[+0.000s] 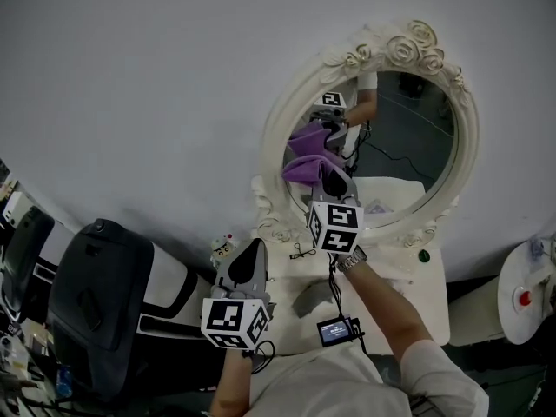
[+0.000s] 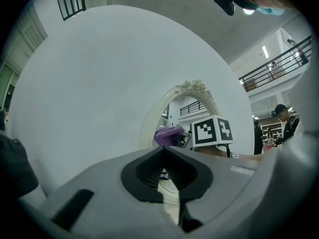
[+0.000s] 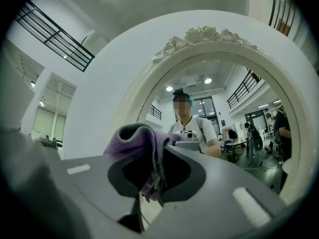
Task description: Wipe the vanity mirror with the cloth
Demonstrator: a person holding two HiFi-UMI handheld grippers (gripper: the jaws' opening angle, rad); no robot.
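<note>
The oval vanity mirror [image 1: 408,137] in its ornate white frame stands on a white table against a pale wall. My right gripper [image 1: 327,175] is shut on a purple cloth [image 1: 304,169], which sits at the lower left of the glass, close under its own reflection. In the right gripper view the cloth [image 3: 137,138] bunches over the closed jaws of the right gripper [image 3: 158,176], with the mirror frame [image 3: 204,36] filling the view ahead. My left gripper [image 1: 255,252] hangs lower left of the mirror, shut and empty. The left gripper view shows the left gripper [image 2: 164,152], the cloth [image 2: 168,135] and the mirror [image 2: 192,91].
A black chair [image 1: 95,298] stands at the left. The white table [image 1: 426,307] carries a small figurine [image 1: 223,248], a grey item [image 1: 310,301], a small screen device [image 1: 337,329] on a cable and a green knob [image 1: 424,255]. A white round unit [image 1: 526,294] is at the right.
</note>
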